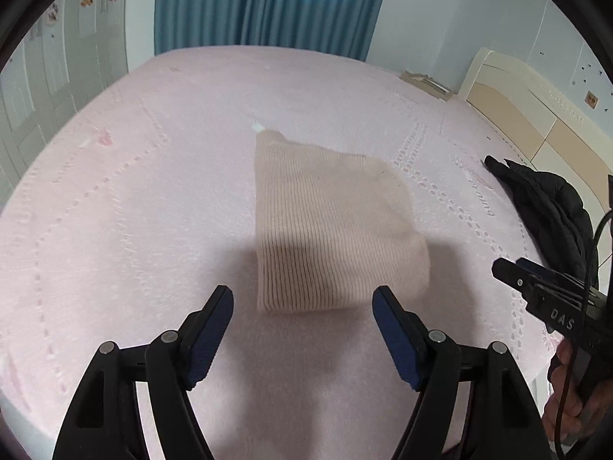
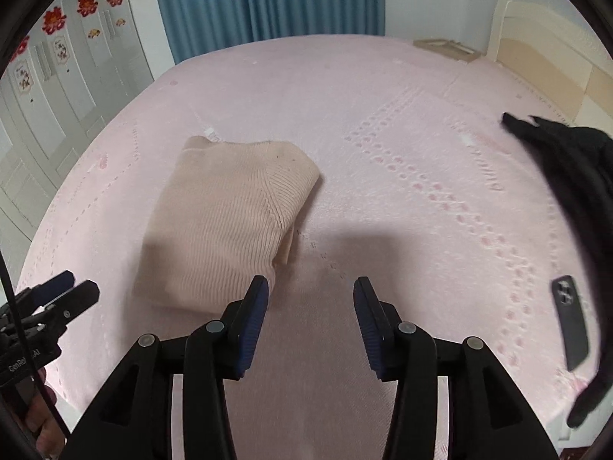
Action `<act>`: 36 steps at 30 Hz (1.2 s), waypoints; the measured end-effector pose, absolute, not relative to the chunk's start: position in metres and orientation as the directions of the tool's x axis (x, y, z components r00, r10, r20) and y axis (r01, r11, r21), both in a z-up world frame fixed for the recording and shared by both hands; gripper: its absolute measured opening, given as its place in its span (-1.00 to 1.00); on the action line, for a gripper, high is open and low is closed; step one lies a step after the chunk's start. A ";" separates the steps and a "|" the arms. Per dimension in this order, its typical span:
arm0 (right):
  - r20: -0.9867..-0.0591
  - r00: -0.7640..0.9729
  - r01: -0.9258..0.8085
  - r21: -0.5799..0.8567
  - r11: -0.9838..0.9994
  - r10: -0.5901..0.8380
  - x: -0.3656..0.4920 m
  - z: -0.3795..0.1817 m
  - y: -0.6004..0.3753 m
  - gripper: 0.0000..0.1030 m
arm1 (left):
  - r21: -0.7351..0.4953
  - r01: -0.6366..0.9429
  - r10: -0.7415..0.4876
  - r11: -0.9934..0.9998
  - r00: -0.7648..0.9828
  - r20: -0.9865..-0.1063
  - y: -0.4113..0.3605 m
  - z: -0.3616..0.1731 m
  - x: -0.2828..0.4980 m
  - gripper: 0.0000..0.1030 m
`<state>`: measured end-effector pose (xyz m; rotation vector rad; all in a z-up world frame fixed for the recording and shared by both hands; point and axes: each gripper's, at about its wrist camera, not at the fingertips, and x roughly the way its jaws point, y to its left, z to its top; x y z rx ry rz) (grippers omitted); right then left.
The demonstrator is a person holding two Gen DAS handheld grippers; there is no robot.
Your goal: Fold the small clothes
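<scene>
A beige ribbed knit garment [image 1: 329, 230] lies folded into a compact rectangle on the pink bedspread [image 1: 134, 191]; in the right wrist view the garment [image 2: 226, 222] sits left of centre. My left gripper [image 1: 302, 297] hovers above its near edge, open, with nothing between the blue pads. My right gripper [image 2: 310, 287] is open too, empty, above bare bedspread [image 2: 402, 153] just right of the garment's near corner. The right gripper also shows at the right edge of the left wrist view [image 1: 509, 268], held by a hand [image 1: 567, 383]. The left gripper appears at the left edge of the right wrist view [image 2: 72, 287].
A black jacket [image 2: 567, 176] lies on the right side of the bed, and a dark phone [image 2: 571, 322] lies face down near it. A cream headboard [image 1: 517, 96] stands at the right, blue curtains [image 1: 264, 4] at the far side, white wardrobe doors [image 2: 49, 88] at the left.
</scene>
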<state>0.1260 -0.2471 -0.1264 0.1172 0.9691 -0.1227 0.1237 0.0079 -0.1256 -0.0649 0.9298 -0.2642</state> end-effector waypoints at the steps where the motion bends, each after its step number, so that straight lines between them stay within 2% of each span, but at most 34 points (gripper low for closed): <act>1: -0.824 0.564 0.158 0.042 0.987 -0.055 0.119 -0.120 -0.246 0.20 | -0.155 0.189 -0.237 0.970 0.573 -0.784 0.009 -0.117 0.115 0.48; 3: -0.816 0.577 0.155 0.051 0.987 -0.049 0.103 -0.107 -0.245 0.45 | -0.129 0.167 -0.204 0.977 0.584 -0.786 0.010 -0.105 0.111 0.50; 5: -0.806 0.591 0.147 0.062 0.987 -0.037 0.088 -0.097 -0.244 0.56 | -0.106 0.156 -0.180 0.982 0.601 -0.779 0.012 -0.093 0.098 0.54; 7: -0.795 0.605 0.145 0.055 0.988 -0.045 0.072 -0.085 -0.242 0.77 | -0.084 0.144 -0.156 0.986 0.618 -0.771 0.013 -0.082 0.085 0.58; 12: -0.775 0.629 0.141 0.037 0.989 -0.060 0.040 -0.064 -0.234 0.88 | -0.052 0.117 -0.116 0.992 0.655 -0.747 0.021 -0.060 0.043 0.63; 22: -0.741 0.666 0.153 0.016 0.988 -0.091 -0.012 -0.042 -0.223 0.93 | -0.064 0.093 -0.111 0.994 0.677 -0.728 0.026 -0.038 0.000 0.65; 36: -0.718 0.691 0.155 0.035 0.987 -0.083 -0.027 -0.024 -0.216 0.93 | -0.051 0.083 -0.095 0.995 0.702 -0.706 0.032 -0.021 -0.016 0.66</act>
